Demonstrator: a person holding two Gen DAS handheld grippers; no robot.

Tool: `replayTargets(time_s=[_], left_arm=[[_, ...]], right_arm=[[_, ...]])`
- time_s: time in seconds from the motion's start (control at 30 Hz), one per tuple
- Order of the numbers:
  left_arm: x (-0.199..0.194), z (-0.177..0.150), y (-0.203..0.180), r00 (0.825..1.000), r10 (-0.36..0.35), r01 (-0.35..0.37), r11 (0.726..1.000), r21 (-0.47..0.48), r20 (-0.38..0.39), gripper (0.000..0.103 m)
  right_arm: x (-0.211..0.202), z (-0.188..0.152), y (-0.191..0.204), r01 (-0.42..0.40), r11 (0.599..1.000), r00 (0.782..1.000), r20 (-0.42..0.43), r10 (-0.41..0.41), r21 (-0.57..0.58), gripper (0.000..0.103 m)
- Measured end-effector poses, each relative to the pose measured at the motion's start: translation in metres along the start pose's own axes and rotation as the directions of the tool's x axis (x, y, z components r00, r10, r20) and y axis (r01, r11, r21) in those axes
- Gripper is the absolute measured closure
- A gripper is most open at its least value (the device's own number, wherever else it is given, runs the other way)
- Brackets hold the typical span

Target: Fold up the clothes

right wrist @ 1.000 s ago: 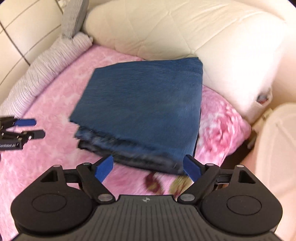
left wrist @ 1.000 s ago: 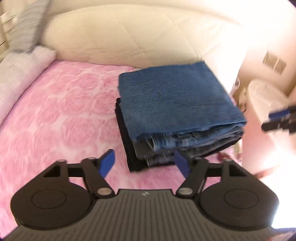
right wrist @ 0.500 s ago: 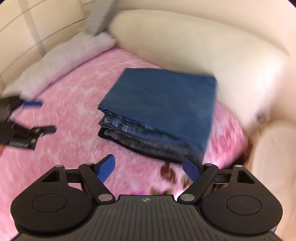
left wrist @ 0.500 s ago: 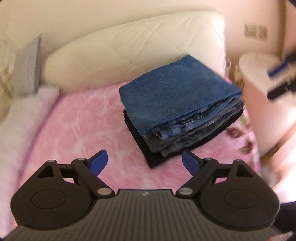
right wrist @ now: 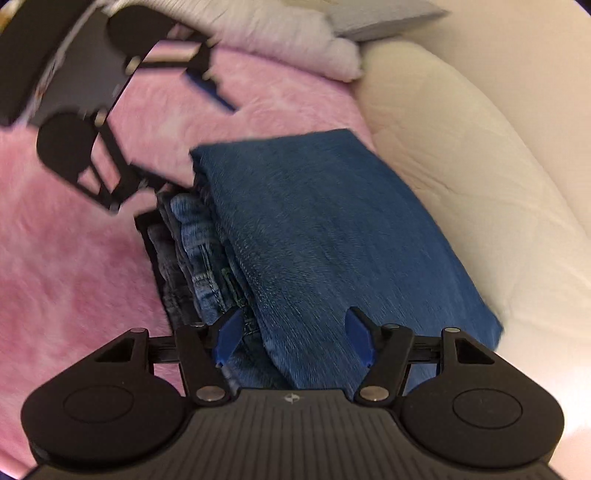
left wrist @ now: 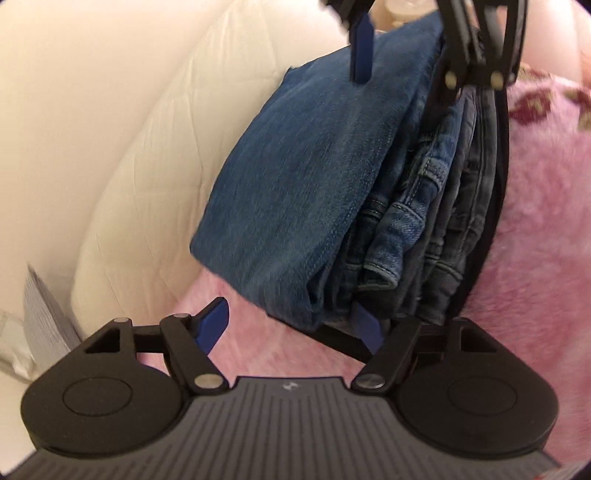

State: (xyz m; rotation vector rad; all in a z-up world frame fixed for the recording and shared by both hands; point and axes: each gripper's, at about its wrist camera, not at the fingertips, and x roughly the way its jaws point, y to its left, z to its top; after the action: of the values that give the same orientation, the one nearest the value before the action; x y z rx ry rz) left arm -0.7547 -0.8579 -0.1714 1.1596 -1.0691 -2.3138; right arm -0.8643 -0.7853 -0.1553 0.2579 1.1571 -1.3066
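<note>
Your stack of folded jeans point(left wrist: 295, 177) lies on the pink fleecy blanket point(left wrist: 546, 236), its far side close against the cream quilted headboard point(left wrist: 122, 155); a blue pair sits on top, with paler blue, grey and black pairs showing as layered edges underneath. Your left gripper point(left wrist: 291, 328) sits at one end of the stack with its jaws closing: one blue pad is out over the blanket, clear of the cloth, while the other is tucked low against the dark bottom layers, and the corner of the stack stands between them. Whether that second pad already presses on the denim you cannot tell from this view. Your right gripper point(right wrist: 293, 336) is at the opposite end, also closing, with the folded edge of the top blue pair between its pads and both pads still looking slightly off the cloth. In the left wrist view the right gripper point(left wrist: 410, 48) appears at the top, one finger over the top pair and the other down the side of the layers. A grey striped pillow point(right wrist: 384, 14) and a pale one point(right wrist: 280, 40) lie along the blanket's far edge.
</note>
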Motion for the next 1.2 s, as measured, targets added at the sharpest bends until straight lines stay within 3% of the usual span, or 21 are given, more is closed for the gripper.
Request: replayTargets(time_s=[0.1,0.13,0.17,0.2,0.27,0.33,0.47,0.73,1.0,1.1,1.2], left_arm=[[0.005,-0.003,-0.005,1.0,0.001,-0.003,0.997,0.074,0.029,0.028],[0.006,-0.005,-0.004,0.999,-0.009,0.007,0.997,0.079,0.031,0.028],[0.006,-0.005,-0.001,0.999,-0.031,0.029,0.997,0.071,0.027,0.035],[0.005,-0.006,0.003,0.998,-0.056,0.055,0.997,0.059,0.02,0.049],[-0.003,-0.005,0.005,0.998,-0.062,0.061,0.997,0.053,0.021,0.056],[-0.016,-0.001,0.009,0.998,-0.042,0.041,0.999,0.035,0.035,0.058],[-0.046,0.009,0.01,0.998,-0.018,0.018,1.0,0.0,0.06,0.06],[-0.026,-0.014,-0.013,0.999,-0.05,0.05,0.998,-0.029,-0.011,0.061],[-0.029,0.002,-0.009,0.996,-0.076,0.075,0.997,-0.03,-0.049,0.059],[-0.036,0.005,0.004,0.993,-0.09,0.083,0.993,-0.089,-0.082,0.053],[-0.046,0.009,0.026,0.985,-0.116,0.078,0.961,-0.267,-0.132,0.045]], right_arm=[[0.013,0.0,0.008,0.038,0.995,0.999,0.013,-0.037,-0.092,0.043],[0.015,0.0,0.007,0.043,0.993,0.999,0.015,-0.042,-0.107,0.05],[0.018,0.001,0.007,0.047,0.992,0.999,0.016,-0.046,-0.121,0.061],[0.019,0.002,0.006,0.039,0.992,0.999,0.019,-0.037,-0.119,0.065],[0.01,0.003,0.003,0.043,0.993,0.998,0.045,-0.038,-0.113,0.078],[-0.004,0.005,-0.003,0.049,0.995,0.997,0.065,-0.043,-0.089,0.08],[-0.029,0.0,-0.004,0.067,0.995,0.995,0.077,-0.061,-0.075,0.081],[-0.005,-0.012,0.034,0.069,0.989,0.997,0.046,-0.064,-0.129,0.08],[-0.005,-0.012,0.035,0.081,0.988,0.996,0.041,-0.076,-0.131,0.077],[-0.018,-0.01,0.023,0.064,0.996,0.997,0.035,-0.062,-0.066,0.071],[-0.044,-0.019,0.008,0.037,0.997,0.999,0.012,-0.038,0.06,0.062]])
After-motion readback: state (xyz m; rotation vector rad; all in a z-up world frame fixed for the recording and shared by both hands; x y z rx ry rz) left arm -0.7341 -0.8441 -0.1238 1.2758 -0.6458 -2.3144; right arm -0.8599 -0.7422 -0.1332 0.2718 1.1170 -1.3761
